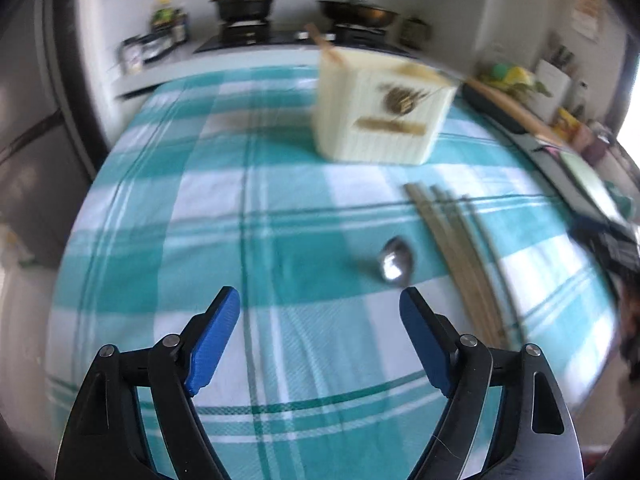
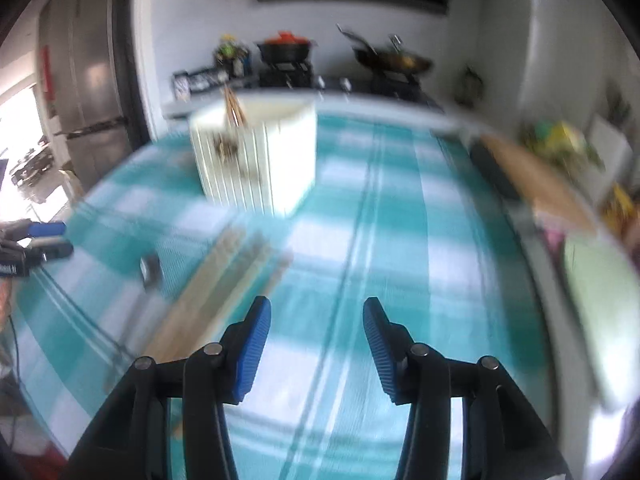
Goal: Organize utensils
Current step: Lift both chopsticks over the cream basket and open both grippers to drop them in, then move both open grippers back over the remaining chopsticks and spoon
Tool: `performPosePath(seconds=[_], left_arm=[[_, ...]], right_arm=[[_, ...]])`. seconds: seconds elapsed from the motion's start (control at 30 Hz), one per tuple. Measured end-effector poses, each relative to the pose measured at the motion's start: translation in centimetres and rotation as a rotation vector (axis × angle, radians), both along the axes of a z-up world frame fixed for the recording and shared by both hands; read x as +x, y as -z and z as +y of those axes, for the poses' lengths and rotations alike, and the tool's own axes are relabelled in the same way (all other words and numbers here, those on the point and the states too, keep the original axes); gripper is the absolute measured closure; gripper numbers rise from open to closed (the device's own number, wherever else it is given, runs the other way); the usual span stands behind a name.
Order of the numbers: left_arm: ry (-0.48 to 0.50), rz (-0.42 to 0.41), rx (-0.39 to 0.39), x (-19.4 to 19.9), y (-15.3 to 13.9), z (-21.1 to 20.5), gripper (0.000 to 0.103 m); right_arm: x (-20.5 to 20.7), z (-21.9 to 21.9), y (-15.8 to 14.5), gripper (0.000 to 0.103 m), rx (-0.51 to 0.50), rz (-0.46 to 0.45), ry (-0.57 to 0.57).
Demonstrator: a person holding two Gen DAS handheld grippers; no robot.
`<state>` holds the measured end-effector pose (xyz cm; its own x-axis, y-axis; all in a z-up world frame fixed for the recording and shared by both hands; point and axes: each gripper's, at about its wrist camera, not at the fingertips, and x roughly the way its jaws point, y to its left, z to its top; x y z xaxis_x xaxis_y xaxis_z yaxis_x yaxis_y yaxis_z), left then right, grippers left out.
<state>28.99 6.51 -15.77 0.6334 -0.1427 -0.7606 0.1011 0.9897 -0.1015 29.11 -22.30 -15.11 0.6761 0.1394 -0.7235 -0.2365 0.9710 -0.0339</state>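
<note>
A cream utensil holder (image 1: 380, 108) stands on the teal checked tablecloth (image 1: 240, 208), with a wooden utensil sticking out of it. Several wooden chopsticks (image 1: 460, 252) lie to the right, and a metal spoon (image 1: 396, 260) lies beside them, just ahead of my left gripper's right finger. My left gripper (image 1: 320, 300) is open and empty above the cloth. In the right wrist view the holder (image 2: 256, 160) is ahead left and the chopsticks (image 2: 216, 292) lie left of my open, empty right gripper (image 2: 317, 312). The spoon (image 2: 150, 270) is blurred. The left gripper (image 2: 44, 240) shows at the far left.
A stove with a black pot (image 1: 244, 2) and a wok (image 1: 360, 10) stands behind the table. A wooden board (image 1: 516, 110) and cluttered items line the right edge. A fridge (image 2: 88, 80) stands at the left.
</note>
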Motion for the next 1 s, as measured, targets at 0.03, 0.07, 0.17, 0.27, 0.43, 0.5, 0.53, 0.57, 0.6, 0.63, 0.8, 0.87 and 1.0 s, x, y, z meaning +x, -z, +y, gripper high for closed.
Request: performPosePath(seconds=[0.03, 0.07, 0.17, 0.27, 0.43, 0.5, 0.53, 0.57, 0.6, 0.63, 0.8, 0.87, 1.0], left_arm=[[-0.028, -0.006, -0.003, -0.1, 1.0, 0.3, 0.020], [-0.061, -0.007, -0.009, 0.0, 2.1, 0.6, 0.020], [-0.100, 0.003, -0.027, 0.3, 3.8, 1.0, 0.020], [-0.116, 0.031, 0.006, 0.7, 5.2, 1.0, 0.020], [-0.124, 0.026, -0.002, 0.2, 5.8, 1.3, 0.019], [-0.117, 0.028, -0.004, 0.2, 5.8, 1.2, 0.016], [-0.113, 0.030, 0.003, 0.2, 5.9, 1.1, 0.015], [-0.109, 0.033, 0.012, 0.3, 5.9, 0.9, 0.012], [-0.106, 0.036, 0.022, 0.4, 6.0, 0.6, 0.011], [-0.104, 0.039, 0.032, 0.4, 6.1, 0.5, 0.010], [-0.099, 0.049, 0.059, 0.5, 6.2, 0.1, 0.007], [-0.098, 0.050, 0.057, 0.5, 6.2, 0.1, 0.006], [-0.098, 0.051, 0.055, 0.5, 6.2, 0.1, 0.005]], right_arm=[[-0.4, -0.2, 1.1, 0.054, 0.007, 0.007, 0.018], [-0.6, -0.4, 2.1, 0.054, 0.007, 0.015, 0.038], [-0.7, -1.1, 3.7, 0.054, 0.008, 0.032, 0.084], [-0.4, -2.0, 4.4, 0.054, 0.023, 0.045, 0.121], [-0.2, -2.7, 5.7, 0.054, 0.073, 0.078, 0.164], [-0.1, -3.0, 5.7, 0.054, 0.091, 0.083, 0.172], [0.0, -3.0, 5.7, 0.054, 0.095, 0.084, 0.174], [0.0, -3.0, 5.7, 0.054, 0.095, 0.084, 0.175], [0.0, -2.9, 5.8, 0.054, 0.091, 0.084, 0.175], [0.0, -2.8, 5.8, 0.054, 0.083, 0.083, 0.175], [0.1, -2.1, 5.8, 0.054, 0.037, 0.083, 0.176], [0.1, -2.0, 5.9, 0.054, 0.025, 0.082, 0.176], [0.1, -2.1, 5.8, 0.054, 0.032, 0.082, 0.176]])
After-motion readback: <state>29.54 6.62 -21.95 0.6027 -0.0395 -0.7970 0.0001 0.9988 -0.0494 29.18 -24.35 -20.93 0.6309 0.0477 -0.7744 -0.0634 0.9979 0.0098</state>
